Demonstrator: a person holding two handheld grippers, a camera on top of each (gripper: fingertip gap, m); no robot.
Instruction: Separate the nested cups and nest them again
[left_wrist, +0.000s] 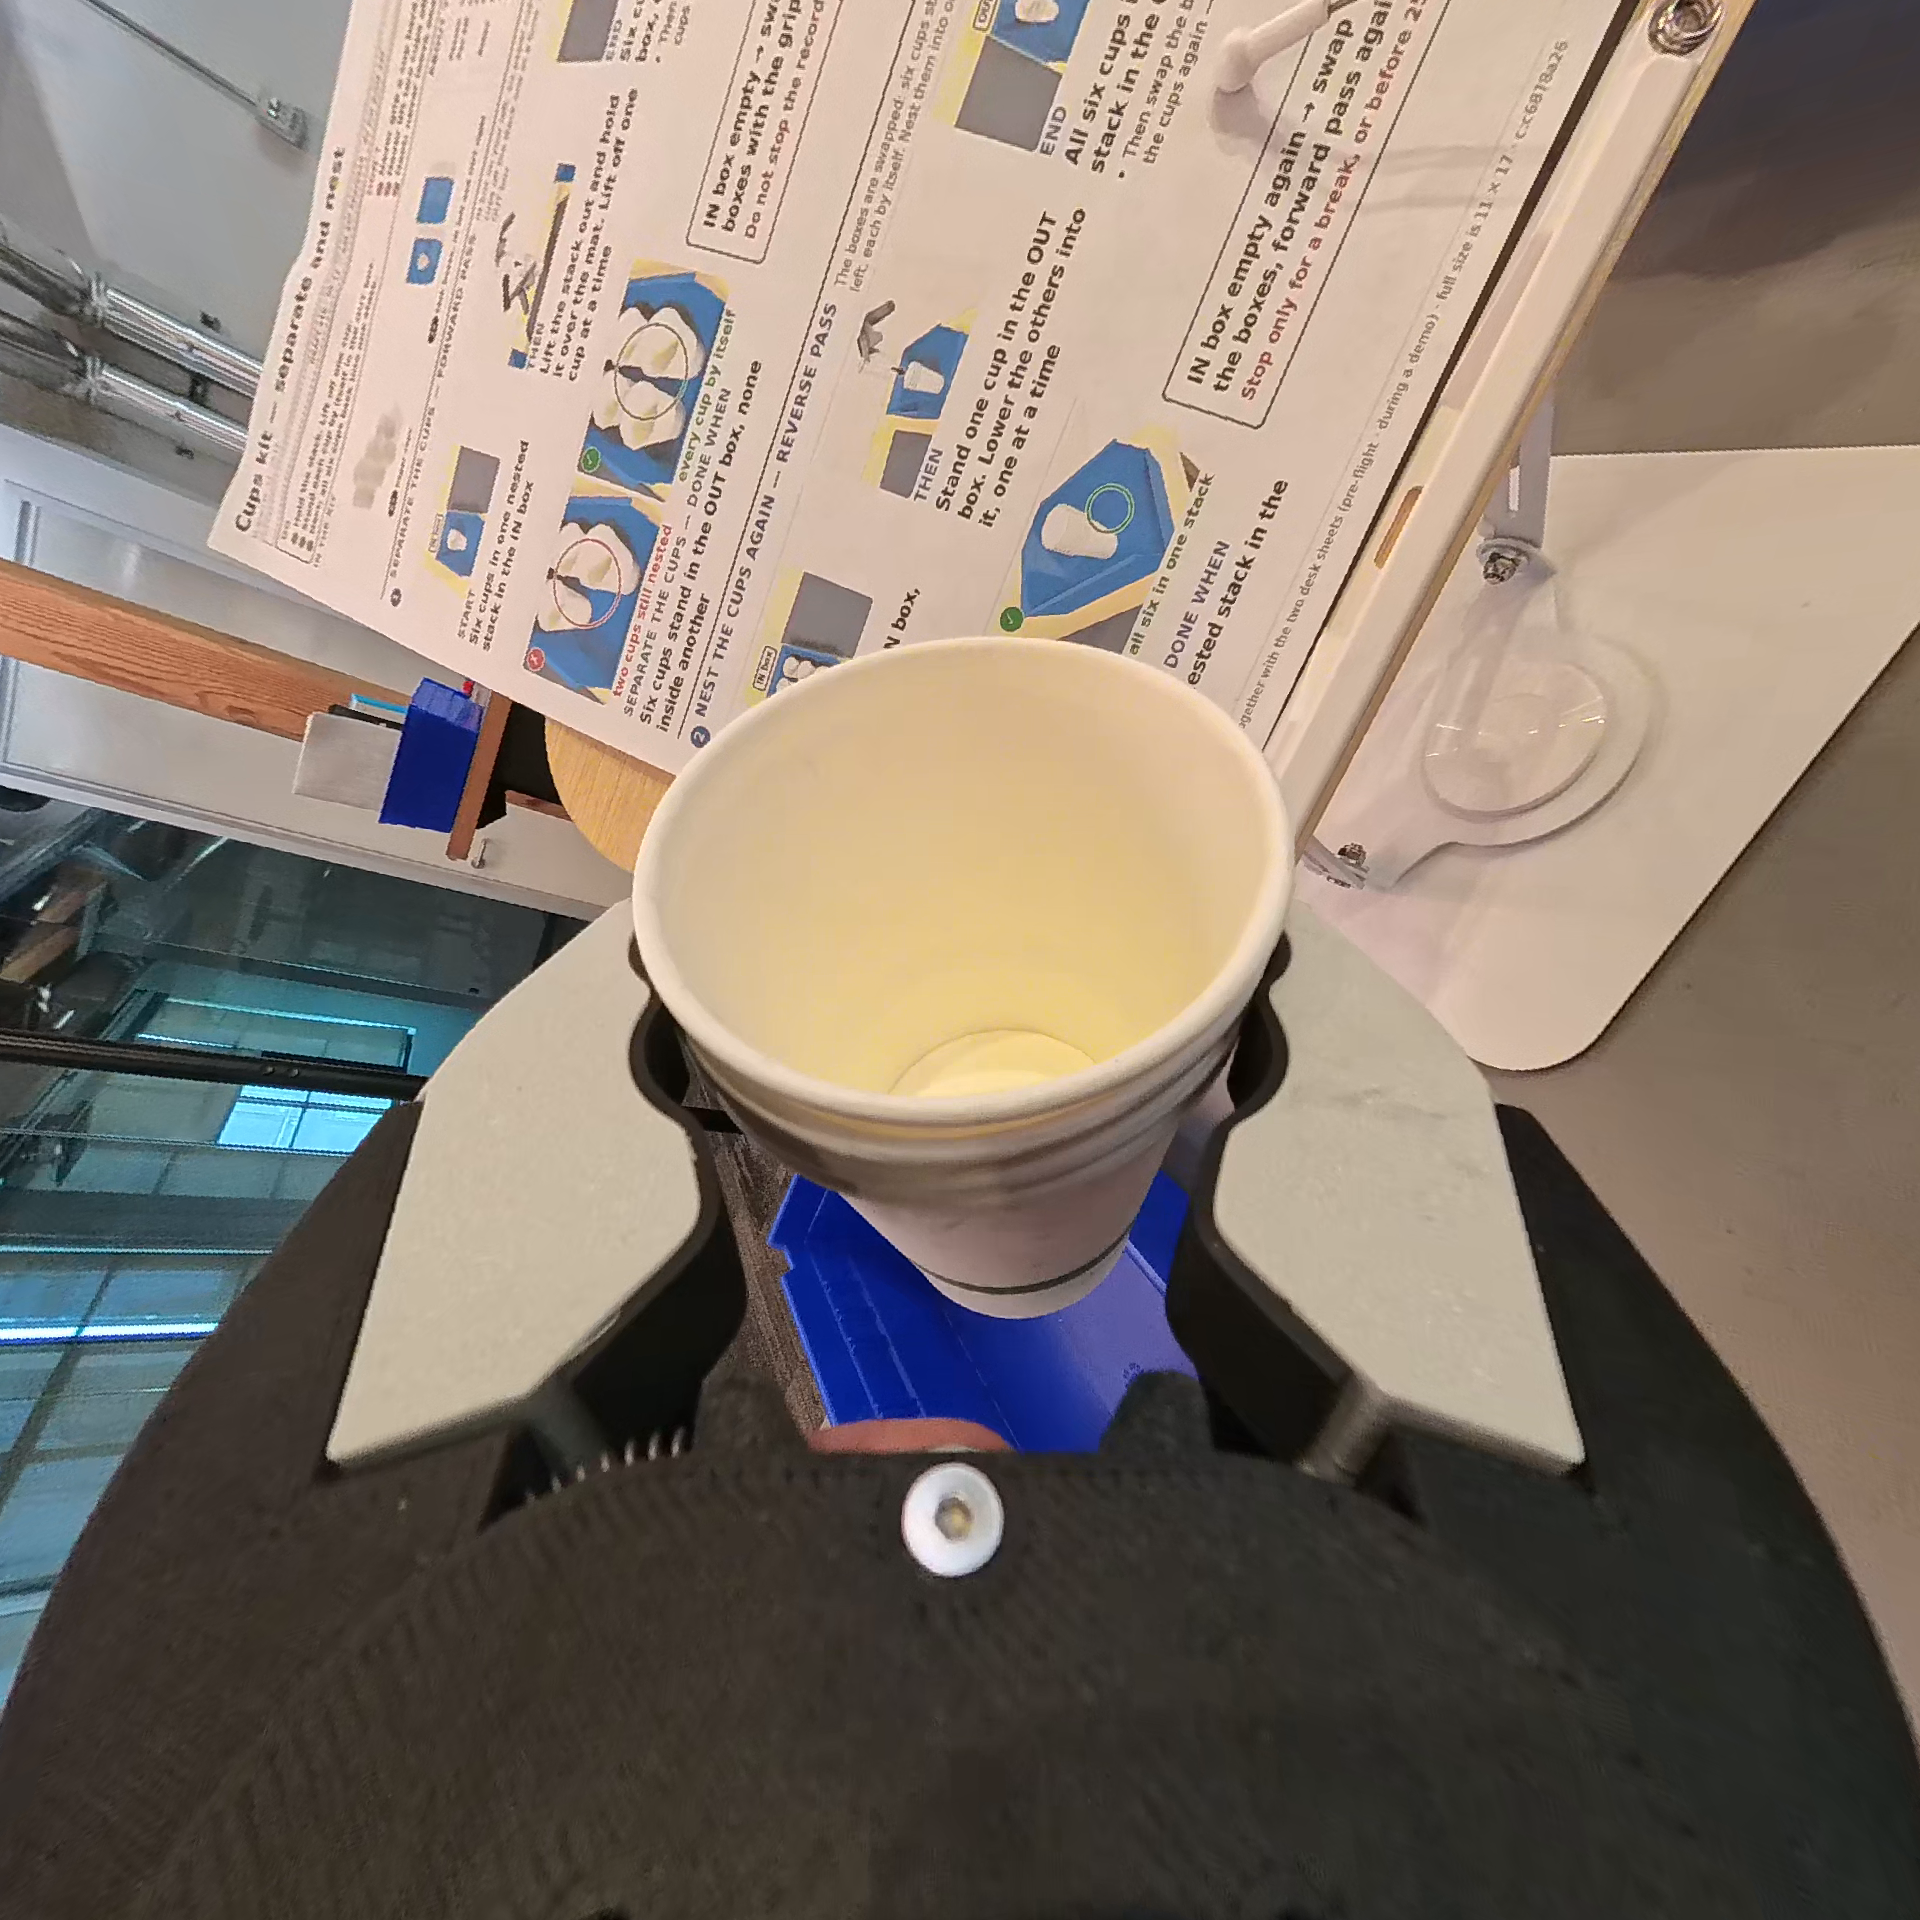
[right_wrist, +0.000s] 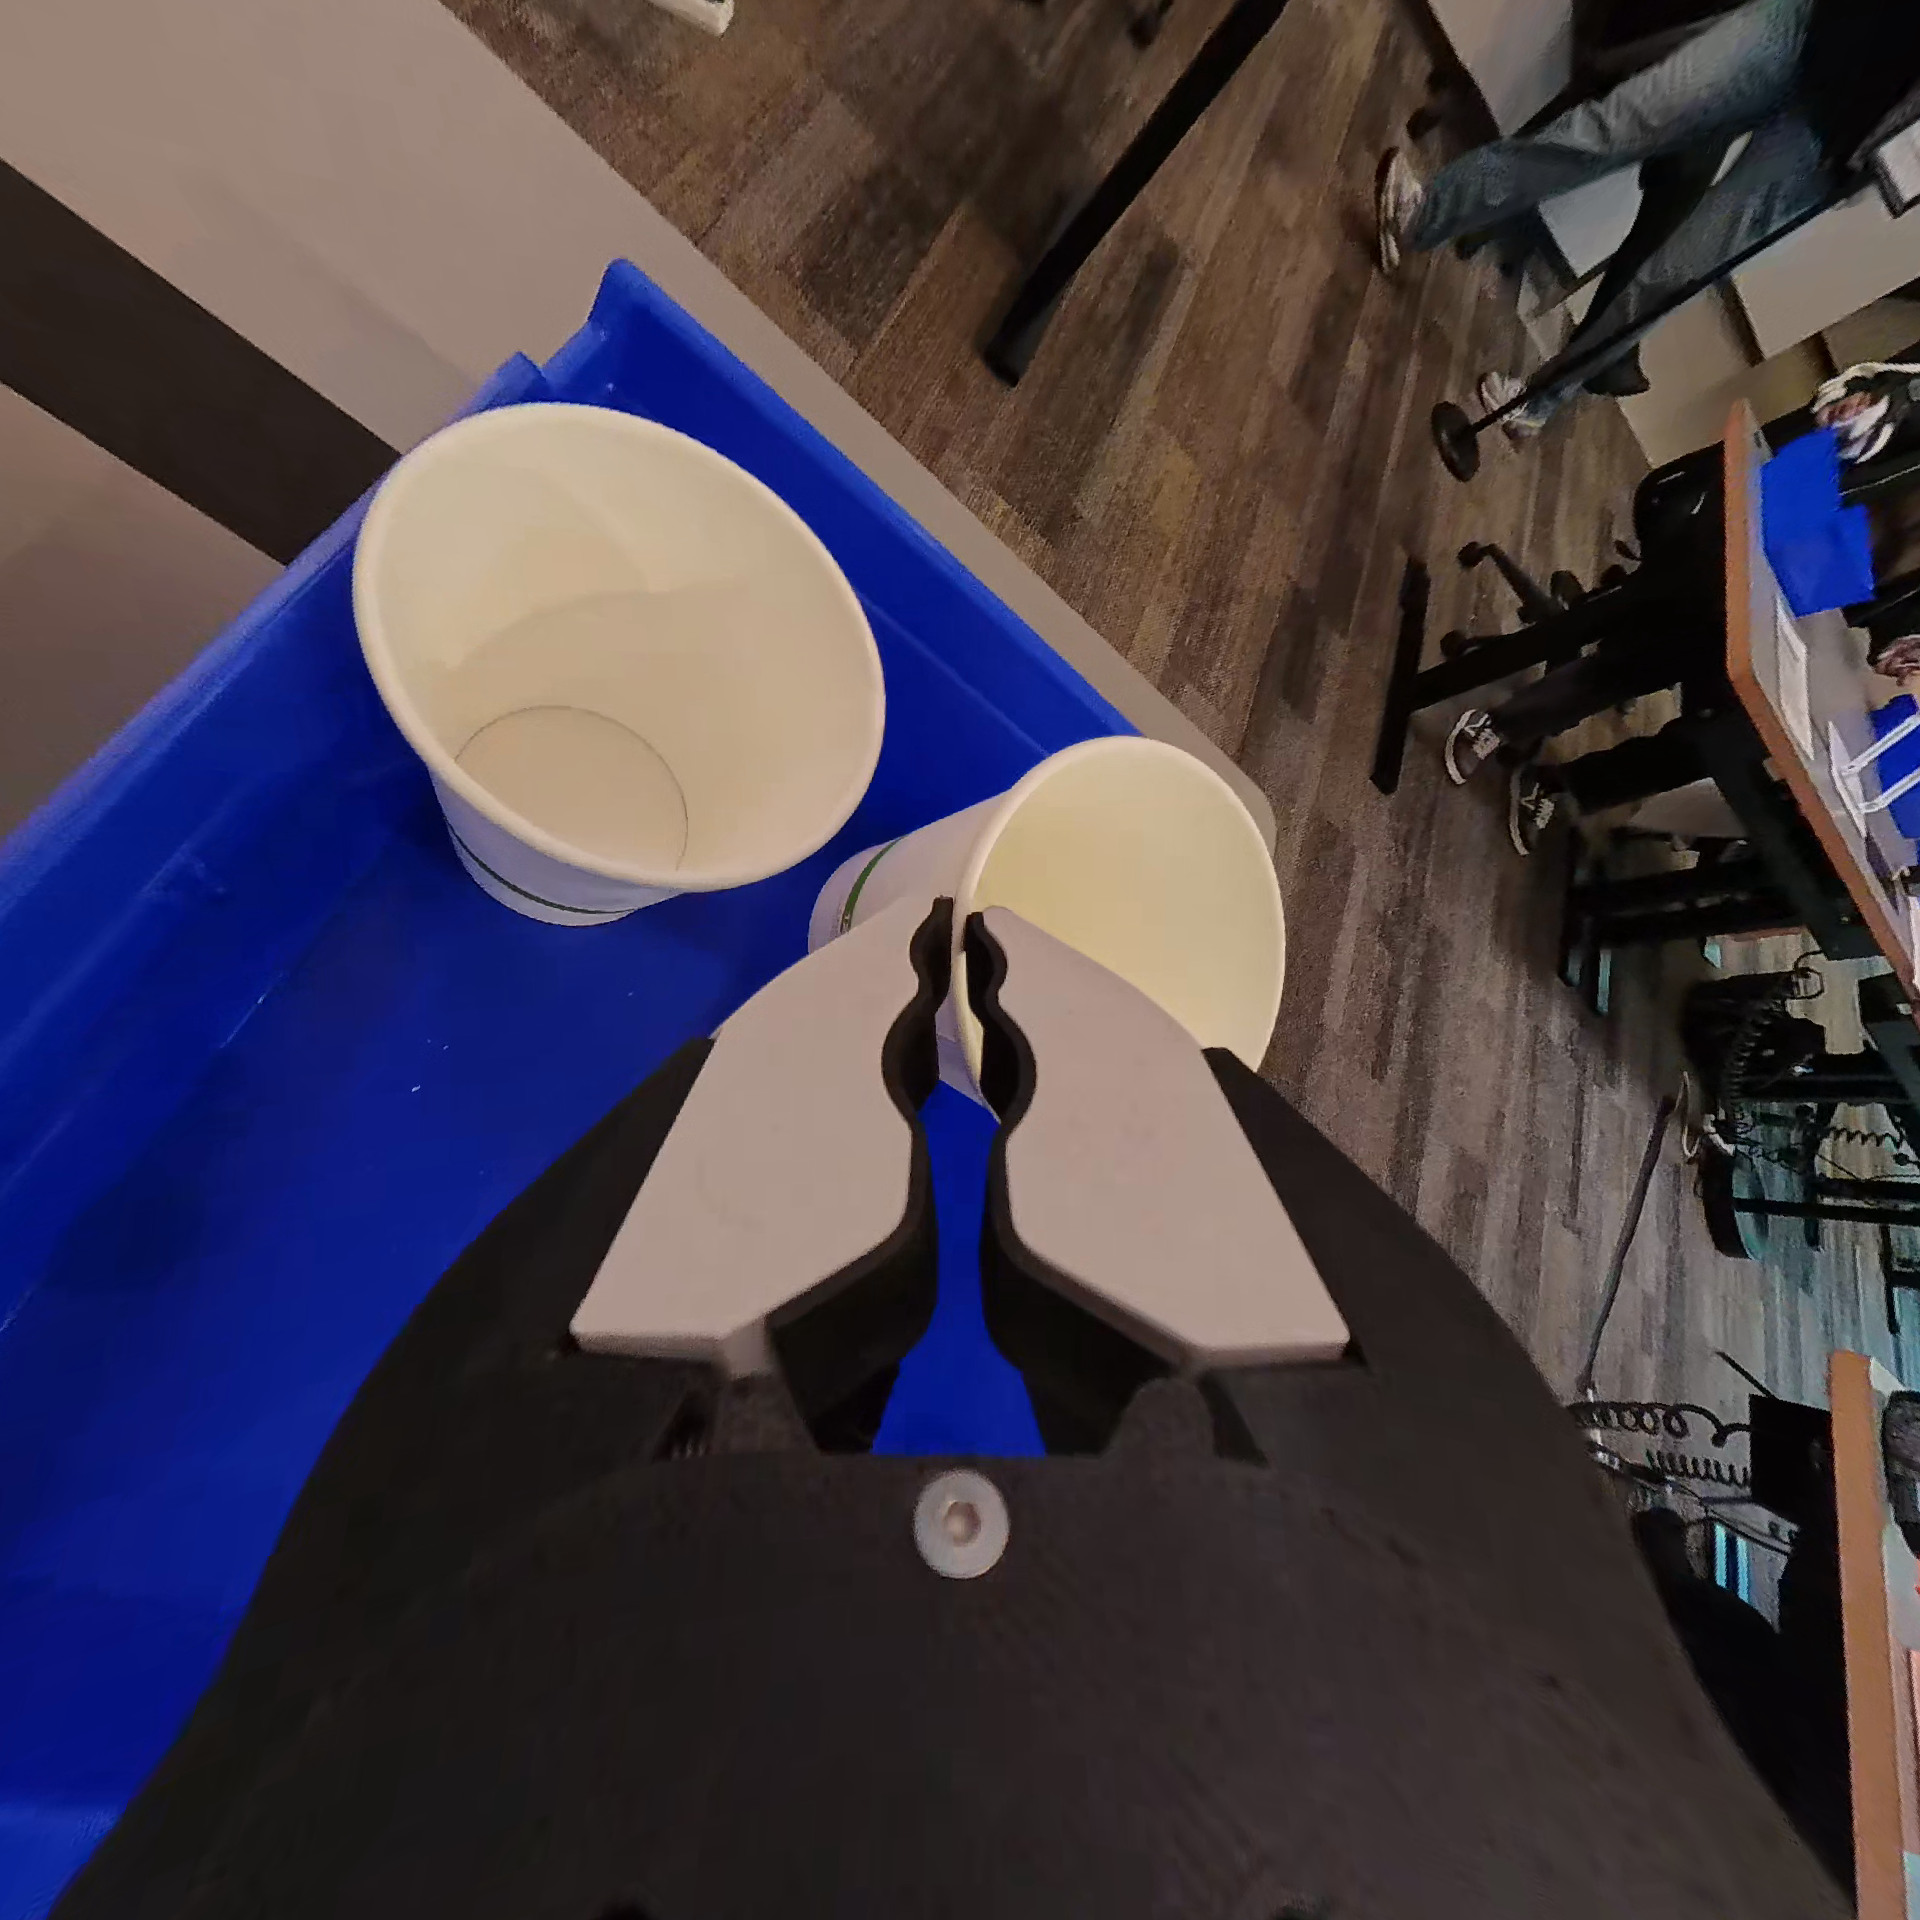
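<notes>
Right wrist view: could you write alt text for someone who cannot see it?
Closed tongs pinch the rim wall of a tilted white paper cup above a blue bin. Another white cup stands upright in the bin.

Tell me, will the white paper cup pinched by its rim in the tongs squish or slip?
The white paper cup looks thin-walled, so it would probably dent if squeezed hard. The right tongs pinch only its rim, one finger inside, so it may swing. It looks empty, so likely light.
</notes>
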